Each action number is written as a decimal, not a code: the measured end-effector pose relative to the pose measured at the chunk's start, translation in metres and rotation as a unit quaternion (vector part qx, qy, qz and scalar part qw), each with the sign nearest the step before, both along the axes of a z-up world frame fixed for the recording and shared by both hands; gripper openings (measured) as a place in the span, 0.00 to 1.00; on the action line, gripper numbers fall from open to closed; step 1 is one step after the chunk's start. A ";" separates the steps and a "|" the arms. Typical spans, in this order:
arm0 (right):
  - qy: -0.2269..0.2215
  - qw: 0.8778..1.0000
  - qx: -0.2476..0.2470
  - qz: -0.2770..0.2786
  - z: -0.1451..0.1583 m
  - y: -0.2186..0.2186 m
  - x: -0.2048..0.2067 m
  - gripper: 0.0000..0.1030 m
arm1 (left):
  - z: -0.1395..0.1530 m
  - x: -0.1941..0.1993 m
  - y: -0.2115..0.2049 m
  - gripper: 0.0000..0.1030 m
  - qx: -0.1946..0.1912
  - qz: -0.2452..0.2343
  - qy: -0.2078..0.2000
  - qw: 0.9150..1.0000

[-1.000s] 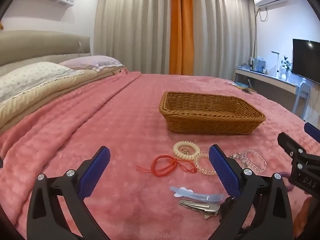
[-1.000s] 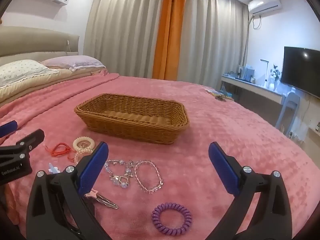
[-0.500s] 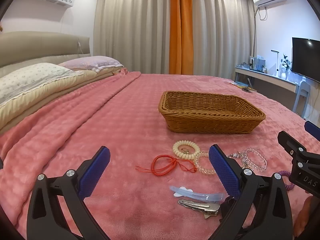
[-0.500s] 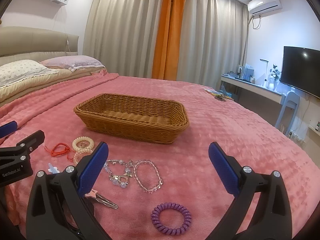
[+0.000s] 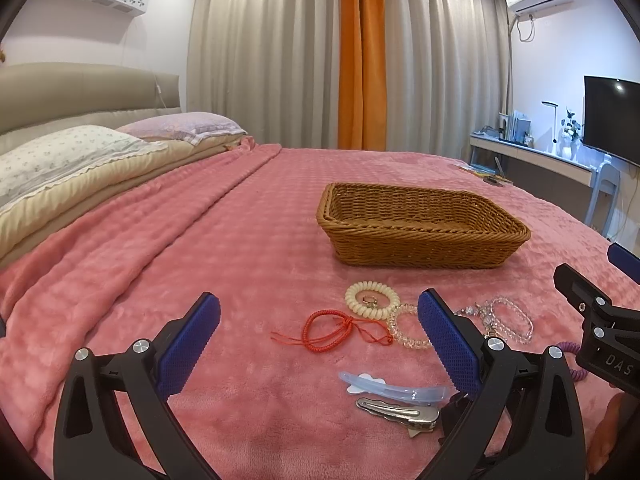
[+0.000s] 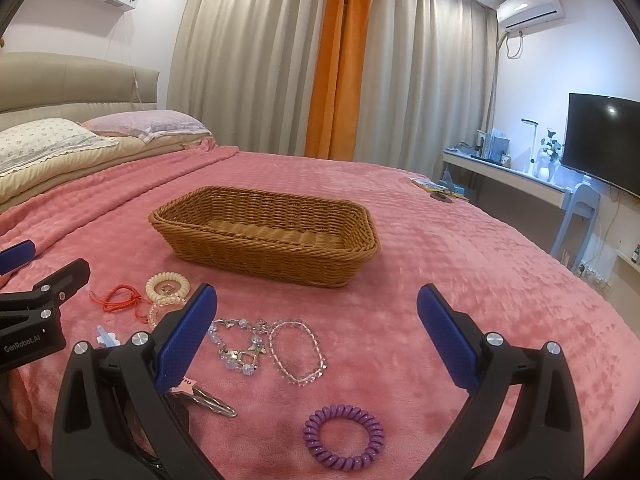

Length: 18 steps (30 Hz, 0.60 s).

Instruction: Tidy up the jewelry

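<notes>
Jewelry is seen spread on a pink bed (image 6: 460,264) in front of an empty wicker basket (image 6: 264,236), with both tongs held apart.

The left tongs (image 5: 320,340) and right tongs (image 6: 316,334) are held wide, nothing gripped. Nearest the basket lies a cream coil band (image 5: 372,300); a red cord bracelet (image 5: 326,330) and a clear coil band (image 5: 406,330) are set just in front of it. Two crystal bracelets (image 6: 296,350) are laid further from the basket, a purple coil band (image 6: 343,436) further still, beside a blue clip (image 5: 394,388) and silver clip (image 5: 400,412).
</notes>
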State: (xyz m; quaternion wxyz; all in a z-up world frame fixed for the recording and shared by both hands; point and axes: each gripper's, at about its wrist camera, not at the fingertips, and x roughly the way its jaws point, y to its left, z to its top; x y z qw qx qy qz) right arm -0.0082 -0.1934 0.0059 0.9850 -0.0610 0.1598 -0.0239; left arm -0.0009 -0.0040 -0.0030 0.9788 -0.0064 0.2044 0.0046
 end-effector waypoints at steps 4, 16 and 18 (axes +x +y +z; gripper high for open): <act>-0.003 1.000 -0.005 0.001 0.000 0.002 -0.001 0.93 | 0.000 0.000 0.000 0.93 0.000 0.000 0.000 1.000; -0.001 1.000 -0.003 -0.001 0.000 0.002 -0.001 0.93 | -0.001 0.000 0.001 0.93 -0.001 0.000 0.000 1.000; 0.000 1.000 -0.004 0.000 0.001 0.003 -0.001 0.93 | -0.001 0.000 0.001 0.93 -0.001 0.000 0.000 1.000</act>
